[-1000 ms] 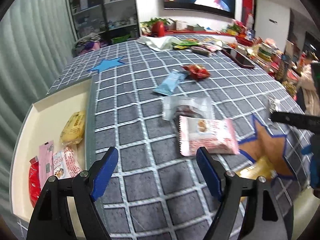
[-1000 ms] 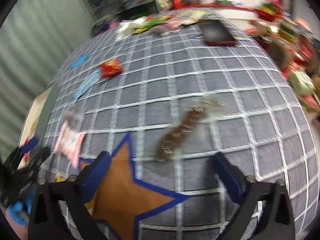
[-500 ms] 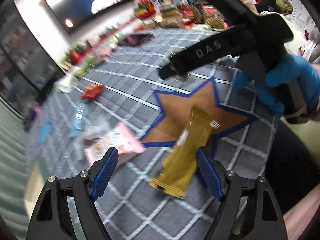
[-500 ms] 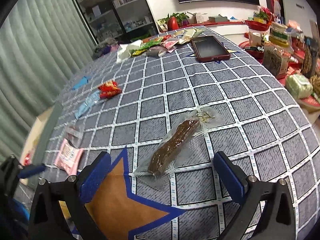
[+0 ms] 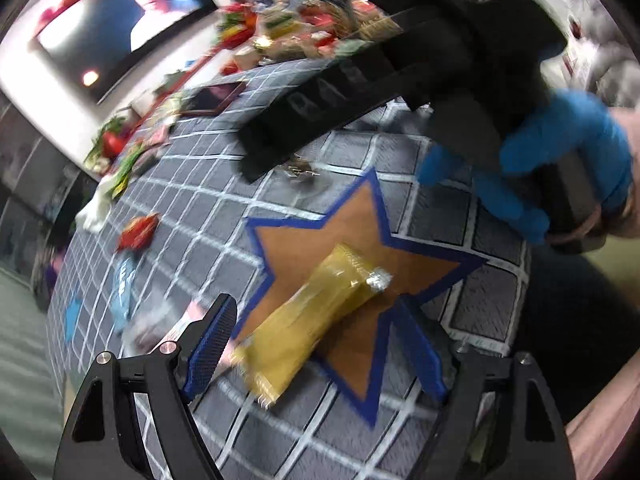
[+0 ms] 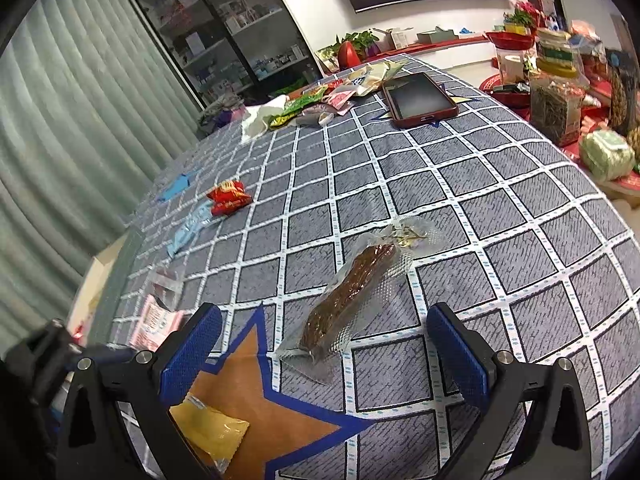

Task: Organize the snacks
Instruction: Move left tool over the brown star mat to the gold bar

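Left wrist view: the left gripper (image 5: 320, 344) hangs over the grey checked tablecloth (image 5: 492, 308) with its blue pads spread wide, gripping nothing. A yellow snack packet (image 5: 308, 316) lies on the cloth between the pads, slanted, its upper end on the brown star patch (image 5: 320, 236) and its lower end on the grey squares; neither pad touches it as far as the blur allows. Beyond the star, the right gripper's black body (image 5: 360, 92) crosses the frame, held by a hand in a blue glove (image 5: 560, 160). Left of the star lie a red packet (image 5: 138, 232) and a pale blue packet (image 5: 122, 292), both smeared by motion. A dark phone (image 5: 212, 98) sits farther back on the cloth.

Right wrist view: the right gripper (image 6: 324, 348) is released, pads wide apart and clear of everything. Between and just ahead of them a brown sausage in clear vacuum wrap (image 6: 352, 296) lies flat on the cloth, angled up to the right. The yellow packet (image 6: 210, 432) rests on the star near the left pad. A pink packet (image 6: 154, 322) and a small clear packet (image 6: 166, 284) lie at the left; the red packet (image 6: 228, 198) and the blue one (image 6: 188, 230) are farther off. A heap of wrappers (image 6: 328, 100) sits beside the phone (image 6: 418, 98) at the far edge.
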`<state>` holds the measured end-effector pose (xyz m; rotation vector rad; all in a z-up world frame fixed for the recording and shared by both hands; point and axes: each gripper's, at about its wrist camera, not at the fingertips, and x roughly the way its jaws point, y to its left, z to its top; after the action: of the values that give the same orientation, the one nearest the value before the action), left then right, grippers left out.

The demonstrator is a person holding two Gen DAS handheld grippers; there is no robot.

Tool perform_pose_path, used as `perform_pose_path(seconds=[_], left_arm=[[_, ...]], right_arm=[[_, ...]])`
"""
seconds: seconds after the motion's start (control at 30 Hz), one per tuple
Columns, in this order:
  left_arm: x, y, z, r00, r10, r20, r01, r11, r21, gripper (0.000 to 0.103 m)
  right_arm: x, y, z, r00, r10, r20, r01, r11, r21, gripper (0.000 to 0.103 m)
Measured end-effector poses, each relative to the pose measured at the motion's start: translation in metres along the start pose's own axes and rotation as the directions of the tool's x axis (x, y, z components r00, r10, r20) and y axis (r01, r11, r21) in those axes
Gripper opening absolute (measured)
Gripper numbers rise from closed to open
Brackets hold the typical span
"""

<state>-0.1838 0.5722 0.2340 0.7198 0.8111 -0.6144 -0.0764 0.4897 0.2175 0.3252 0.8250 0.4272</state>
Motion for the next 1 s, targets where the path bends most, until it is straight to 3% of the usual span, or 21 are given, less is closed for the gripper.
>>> perform_pose_path(seconds=[0.07, 0.1, 0.13, 0.2, 0.27, 0.37, 0.5, 0.57, 0.6, 0.67, 0.73, 0.77, 0.87, 1.0], left_arm=[[0.006, 0.006, 0.006, 0.999, -0.051, -0.020, 0.050, 0.998, -0.033, 0.082], [0.010, 0.014, 0.007, 0.992, -0.122, -0.042, 0.117, 0.988, -0.099, 0.068], [0.013, 0.021, 0.006, 0.980, -0.192, -0.044, 0.183, 0.970, -0.159, 0.046], [0.013, 0.032, -0.001, 0.963, -0.266, -0.031, 0.249, 0.932, -0.265, 0.039], [0.008, 0.033, -0.011, 0.968, -0.250, -0.021, 0.232, 0.924, -0.303, 0.039], [-0.007, 0.038, -0.038, 0.977, -0.214, -0.007, 0.191, 0.886, -0.422, 0.039], [-0.027, 0.050, -0.079, 0.995, -0.080, -0.059, 0.035, 0.835, -0.549, 0.039], [-0.031, 0.060, -0.095, 0.995, -0.028, -0.094, -0.035, 0.796, -0.605, 0.040], [-0.030, 0.072, -0.107, 0.994, -0.006, -0.110, -0.066, 0.762, -0.645, 0.040], [-0.032, 0.076, -0.112, 0.993, 0.011, -0.117, -0.088, 0.730, -0.678, 0.047], [-0.031, 0.077, -0.116, 0.989, 0.034, -0.141, -0.122, 0.718, -0.685, 0.065], [-0.032, 0.076, -0.118, 0.988, 0.038, -0.153, -0.133, 0.716, -0.685, 0.068], [-0.035, 0.077, -0.125, 0.985, 0.024, -0.172, -0.137, 0.716, -0.684, 0.071], [-0.039, 0.071, -0.132, 0.984, -0.006, -0.178, -0.115, 0.738, -0.665, 0.074]], right_arm=[[-0.002, -0.005, 0.000, 0.999, 0.032, 0.012, -0.032, 0.999, 0.026, 0.103], [-0.003, -0.007, 0.000, 0.999, 0.046, 0.017, -0.046, 0.998, 0.036, 0.103], [-0.003, -0.008, 0.000, 0.999, 0.051, 0.018, -0.052, 0.998, 0.039, 0.103], [-0.004, -0.008, 0.001, 0.998, 0.053, 0.019, -0.054, 0.998, 0.039, 0.103], [-0.003, -0.006, 0.001, 0.999, 0.048, 0.017, -0.048, 0.998, 0.035, 0.103], [-0.003, -0.006, 0.001, 0.999, 0.048, 0.017, -0.048, 0.998, 0.033, 0.103], [-0.004, -0.007, 0.000, 0.998, 0.056, 0.024, -0.057, 0.997, 0.044, 0.103], [-0.003, -0.006, 0.000, 0.998, 0.051, 0.023, -0.052, 0.998, 0.041, 0.103], [-0.003, -0.006, -0.001, 0.999, 0.046, 0.022, -0.047, 0.998, 0.038, 0.103], [-0.003, -0.006, -0.001, 0.999, 0.039, 0.020, -0.040, 0.999, 0.034, 0.103], [-0.003, -0.007, -0.001, 0.999, 0.041, 0.020, -0.041, 0.999, 0.034, 0.103], [-0.003, -0.006, -0.001, 0.999, 0.041, 0.021, -0.042, 0.998, 0.037, 0.103], [-0.003, -0.007, -0.001, 0.999, 0.044, 0.022, -0.045, 0.998, 0.038, 0.103], [-0.003, -0.006, -0.001, 0.999, 0.040, 0.023, -0.041, 0.998, 0.039, 0.103]])
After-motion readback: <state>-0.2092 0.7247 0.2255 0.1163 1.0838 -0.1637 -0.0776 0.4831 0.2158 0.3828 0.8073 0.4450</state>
